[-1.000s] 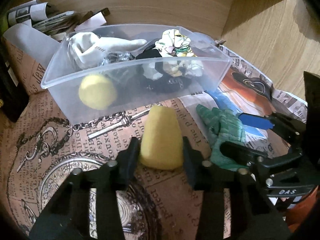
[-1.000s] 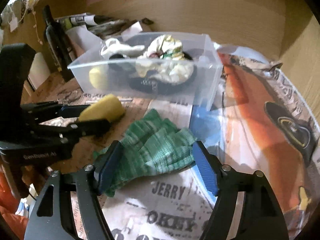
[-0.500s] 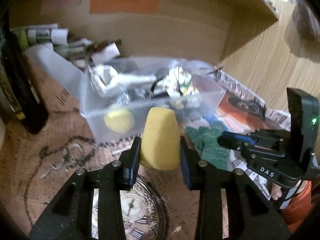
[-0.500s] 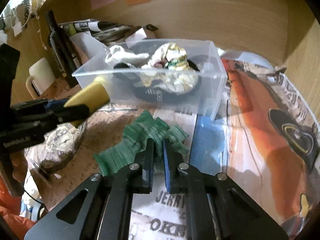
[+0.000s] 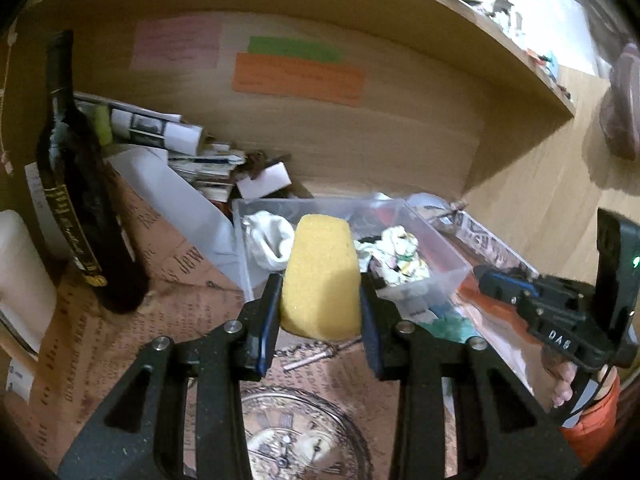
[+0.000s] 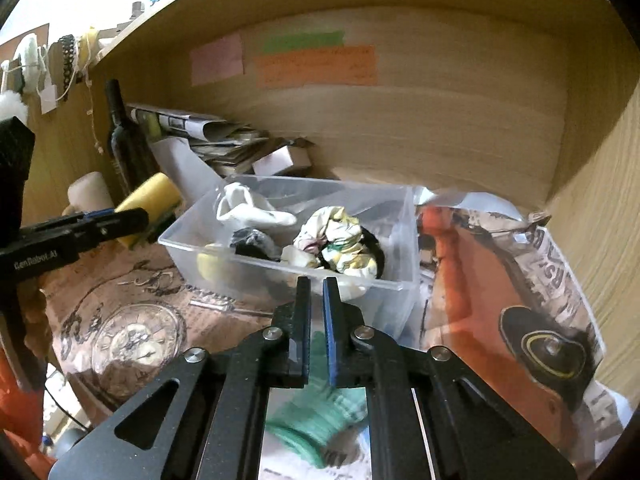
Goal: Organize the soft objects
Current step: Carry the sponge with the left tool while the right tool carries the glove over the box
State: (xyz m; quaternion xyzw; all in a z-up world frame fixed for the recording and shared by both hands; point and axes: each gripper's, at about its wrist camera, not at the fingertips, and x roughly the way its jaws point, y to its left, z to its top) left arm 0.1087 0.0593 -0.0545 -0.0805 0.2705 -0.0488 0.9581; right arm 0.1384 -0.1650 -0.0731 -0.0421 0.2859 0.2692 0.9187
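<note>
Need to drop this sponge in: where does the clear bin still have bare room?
Barest patch: the clear bin's far right corner, between the floral cloth and the back wall. Crowded: white sock far left, yellow ball near left, black item mid-bin.

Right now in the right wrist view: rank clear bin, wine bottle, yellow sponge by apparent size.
1. clear bin
2. wine bottle, farther back, so true size unsure
3. yellow sponge, partly hidden by the left tool
</note>
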